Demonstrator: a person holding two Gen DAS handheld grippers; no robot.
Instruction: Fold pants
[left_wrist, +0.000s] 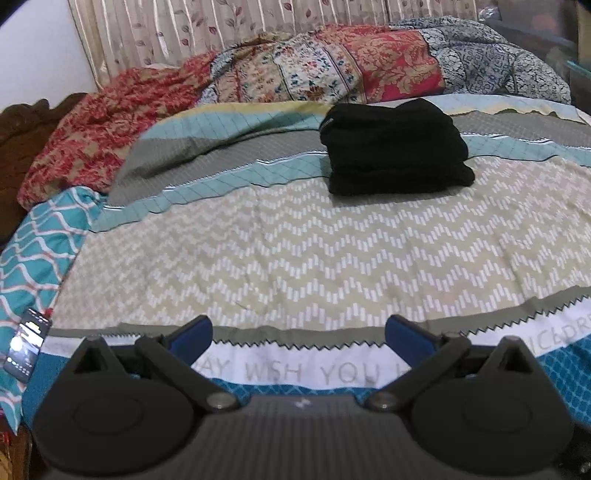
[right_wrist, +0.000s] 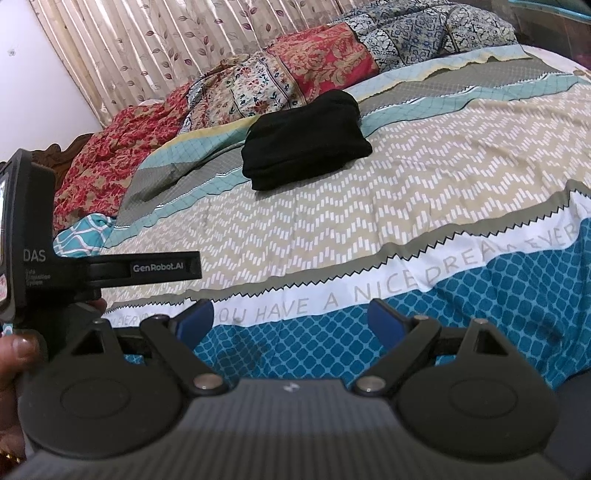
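The black pants (left_wrist: 397, 147) are lying folded in a pile toward the far edge of the bed (left_wrist: 295, 258), well ahead of the left gripper (left_wrist: 298, 332) and right gripper (right_wrist: 290, 317), both gaping wide and holding nothing.

Folded pants (left_wrist: 397, 147) lie on the bedsheet (left_wrist: 295, 251), with a quilt (left_wrist: 332, 70) bunched behind them.

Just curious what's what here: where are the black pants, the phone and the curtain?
Pants (left_wrist: 397, 147): left wrist view, top of the folded stack.
Phone (left_wrist: 26, 345): left wrist view, its lit screen.
Curtain (right_wrist: 147, 48): right wrist view, leaf-patterned pleats.
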